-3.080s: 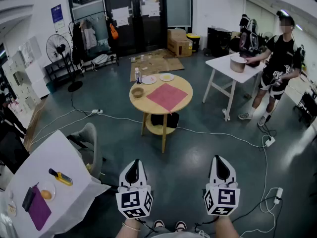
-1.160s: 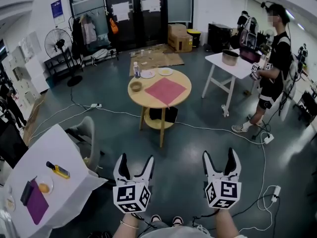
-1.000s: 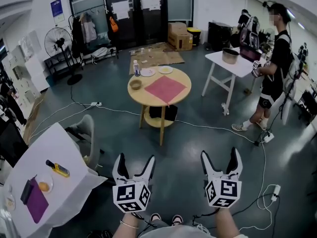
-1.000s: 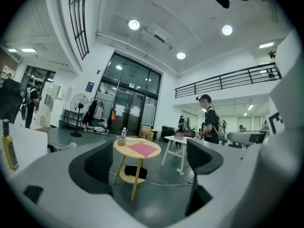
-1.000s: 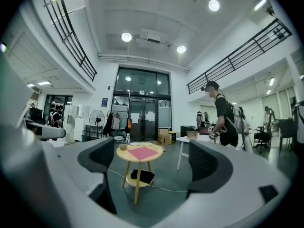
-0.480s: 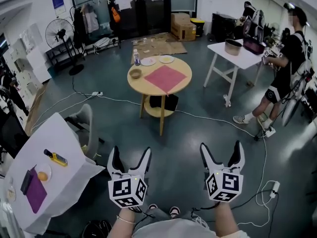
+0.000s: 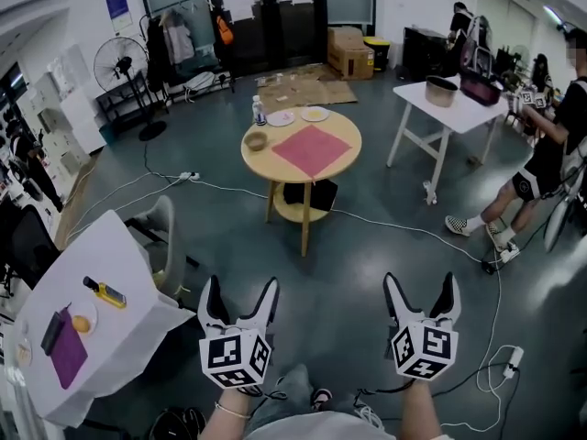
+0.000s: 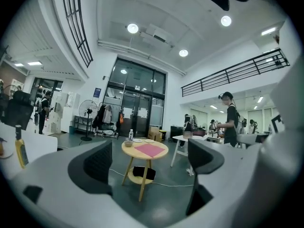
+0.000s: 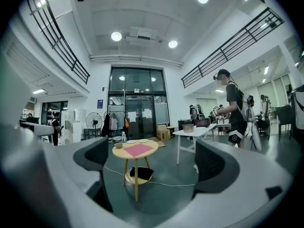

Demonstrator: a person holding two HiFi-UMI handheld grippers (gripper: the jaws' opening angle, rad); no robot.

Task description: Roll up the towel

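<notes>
The left gripper (image 7: 240, 287) has its jaws spread with nothing between them. The right gripper (image 7: 420, 280) is the same: its jaws have just been opening, stand wide and hold nothing. Both are held level over the dark, glossy floor (image 7: 367, 246), well short of the round table (image 7: 266, 165) and pointing toward it.

The towel (image 7: 312, 149), pink and flat, lies unrolled on the table's top, turned cornerwise, its corners close to the rim. On the table's far left part stand a bowl (image 7: 256, 141), a bottle (image 7: 259, 110) and two plates (image 7: 281, 117). Something black sits on the table's lower shelf (image 7: 310, 195).

A white cable (image 7: 404, 236) runs across the floor past the table's legs. Right of the table stands a white table (image 7: 449, 108) with a pot (image 7: 441, 91), and a person (image 7: 550, 154) stands beside it. Beyond the table lie flat cardboard (image 7: 303, 90) and boxes (image 7: 350, 51) before dark glass doors (image 7: 266, 16). Far left of the table stands a fan (image 7: 117, 67). Nearer and left of the table are a chair (image 7: 165, 241) and a cloth-covered table (image 7: 110, 273) holding a purple cloth (image 7: 69, 360).
</notes>
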